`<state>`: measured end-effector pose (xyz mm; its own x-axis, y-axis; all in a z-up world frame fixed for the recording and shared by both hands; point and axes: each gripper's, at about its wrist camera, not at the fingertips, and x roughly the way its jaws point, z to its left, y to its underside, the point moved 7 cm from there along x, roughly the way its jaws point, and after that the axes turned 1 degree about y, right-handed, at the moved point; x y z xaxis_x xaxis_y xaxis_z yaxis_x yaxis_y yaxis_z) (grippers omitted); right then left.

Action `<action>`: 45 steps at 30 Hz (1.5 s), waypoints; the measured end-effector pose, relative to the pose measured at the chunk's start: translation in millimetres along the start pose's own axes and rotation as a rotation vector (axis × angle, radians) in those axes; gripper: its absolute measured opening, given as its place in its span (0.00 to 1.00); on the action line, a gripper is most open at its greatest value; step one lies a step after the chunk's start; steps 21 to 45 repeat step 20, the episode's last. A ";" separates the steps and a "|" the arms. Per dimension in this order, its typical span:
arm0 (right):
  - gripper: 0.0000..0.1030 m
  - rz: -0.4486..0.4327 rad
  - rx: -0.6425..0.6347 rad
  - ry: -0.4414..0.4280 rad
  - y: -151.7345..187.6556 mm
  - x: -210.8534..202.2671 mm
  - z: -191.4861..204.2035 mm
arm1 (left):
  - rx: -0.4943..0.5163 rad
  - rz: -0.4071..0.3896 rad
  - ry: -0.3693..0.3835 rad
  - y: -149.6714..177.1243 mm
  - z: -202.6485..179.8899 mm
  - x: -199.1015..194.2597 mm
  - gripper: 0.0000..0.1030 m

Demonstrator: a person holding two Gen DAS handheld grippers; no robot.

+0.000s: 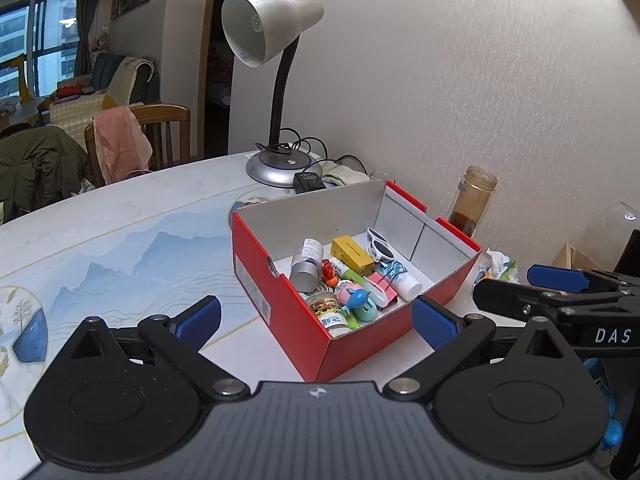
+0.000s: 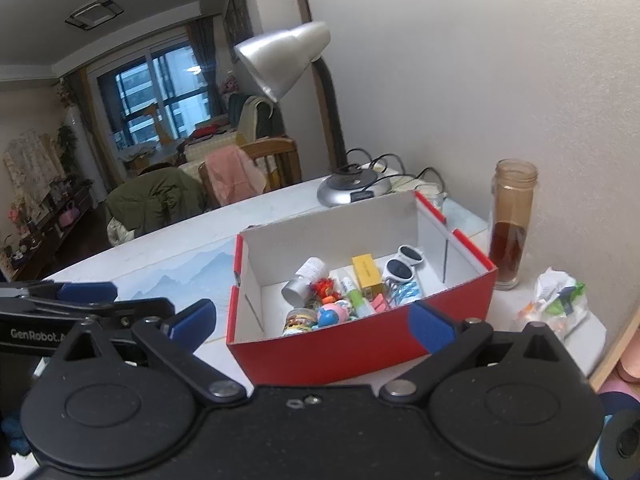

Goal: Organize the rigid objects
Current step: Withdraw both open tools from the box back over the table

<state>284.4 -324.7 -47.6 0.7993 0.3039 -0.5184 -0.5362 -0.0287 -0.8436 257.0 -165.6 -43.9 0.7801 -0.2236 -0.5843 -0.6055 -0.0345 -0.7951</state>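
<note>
A red cardboard box (image 1: 288, 320) (image 2: 360, 344) with white inner walls stands on the table. It holds several small things: a silver-capped bottle (image 1: 306, 266) (image 2: 302, 280), a yellow carton (image 1: 352, 254) (image 2: 366, 272), white sunglasses (image 1: 380, 246) (image 2: 402, 266), a white tube (image 1: 398, 278), and a blue and pink toy (image 1: 356, 300) (image 2: 332, 314). My left gripper (image 1: 316, 322) stands open just in front of the box, empty. My right gripper (image 2: 312, 322) is open too, near the box's front wall, with nothing held. Each gripper shows at the edge of the other's view.
A silver desk lamp (image 1: 272, 32) (image 2: 288, 60) with its cables stands behind the box. A glass jar of brown liquid (image 1: 472, 200) (image 2: 512, 224) is by the wall to the right, with a crumpled wrapper (image 2: 556, 300) near it. A wooden chair with pink cloth (image 1: 120, 140) stands beyond the table.
</note>
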 end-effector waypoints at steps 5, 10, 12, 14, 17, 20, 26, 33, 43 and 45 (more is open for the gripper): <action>1.00 0.007 0.016 0.005 2.7 -0.9 -0.7 | 0.018 -0.001 0.000 1.7 -2.8 0.6 0.99; 1.00 0.019 0.020 0.006 3.7 1.2 -0.6 | 0.009 0.013 0.006 4.3 -0.9 4.6 0.99; 1.00 0.019 0.018 0.006 3.5 1.4 0.2 | 0.009 0.014 0.011 4.5 -0.3 5.4 0.99; 1.00 0.018 0.019 0.008 3.4 1.5 0.6 | 0.008 0.013 0.011 4.4 0.5 5.5 0.99; 1.00 0.020 0.019 0.008 3.3 2.4 0.7 | 0.001 0.011 0.008 4.5 1.7 4.8 0.99; 1.00 0.022 0.017 0.005 3.2 3.4 2.1 | -0.008 0.011 0.009 4.1 4.9 4.5 0.99; 1.00 0.022 0.017 0.005 3.2 3.4 2.1 | -0.008 0.011 0.009 4.1 4.9 4.5 0.99; 1.00 0.022 0.017 0.005 3.2 3.4 2.1 | -0.008 0.011 0.009 4.1 4.9 4.5 0.99; 1.00 0.022 0.017 0.005 3.2 3.4 2.1 | -0.008 0.011 0.009 4.1 4.9 4.5 0.99; 1.00 0.022 0.017 0.005 3.2 3.4 2.1 | -0.008 0.011 0.009 4.1 4.9 4.5 0.99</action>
